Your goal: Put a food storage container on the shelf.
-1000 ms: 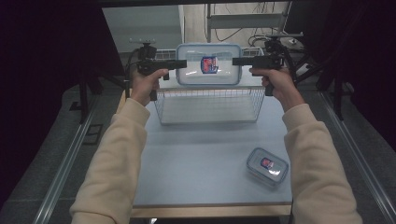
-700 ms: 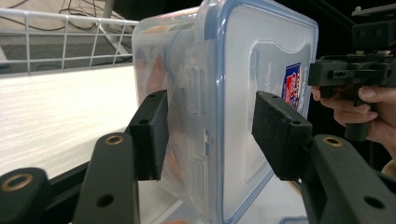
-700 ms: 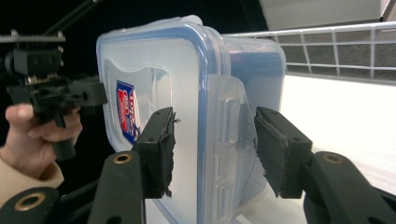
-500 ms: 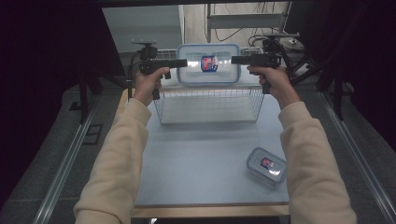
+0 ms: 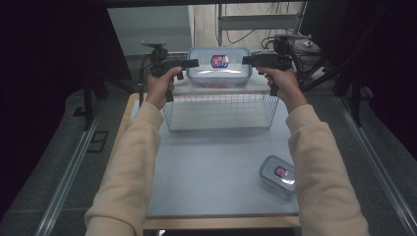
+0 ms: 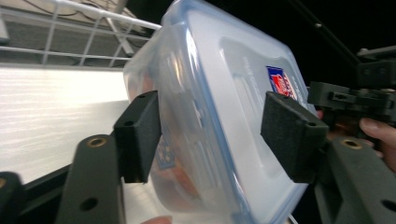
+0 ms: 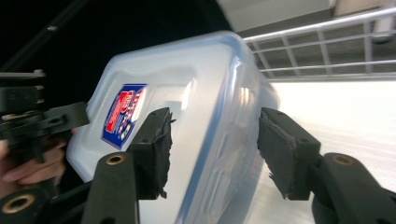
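Up close, the left tool (image 6: 219,135) straddled one end of the large clear container (image 6: 224,93), one pad on the lid and the other on the underside, though whether both pads pressed firmly was hard to judge. The right tool (image 7: 212,154) straddled the opposite end the same way, and there a gap showed between one pad and the container wall, so I cannot tell whether it was clenched. Reddish contents behind the plastic were too blurred to identify. The gripper views showed the lid's blue-and-red label (image 7: 122,114) tilted steeply, each with the opposite hand beyond. From the high view the left tool (image 5: 194,63) and right tool (image 5: 246,60) met the container (image 5: 219,68) from either side, held in the air above the far edge of the wire basket (image 5: 221,110). Both arms in cream sleeves reached straight forward, hands raised at about the same height. A smaller lidded container (image 5: 279,174) lay on the surface (image 5: 206,167) near the right forearm, well apart from the basket.
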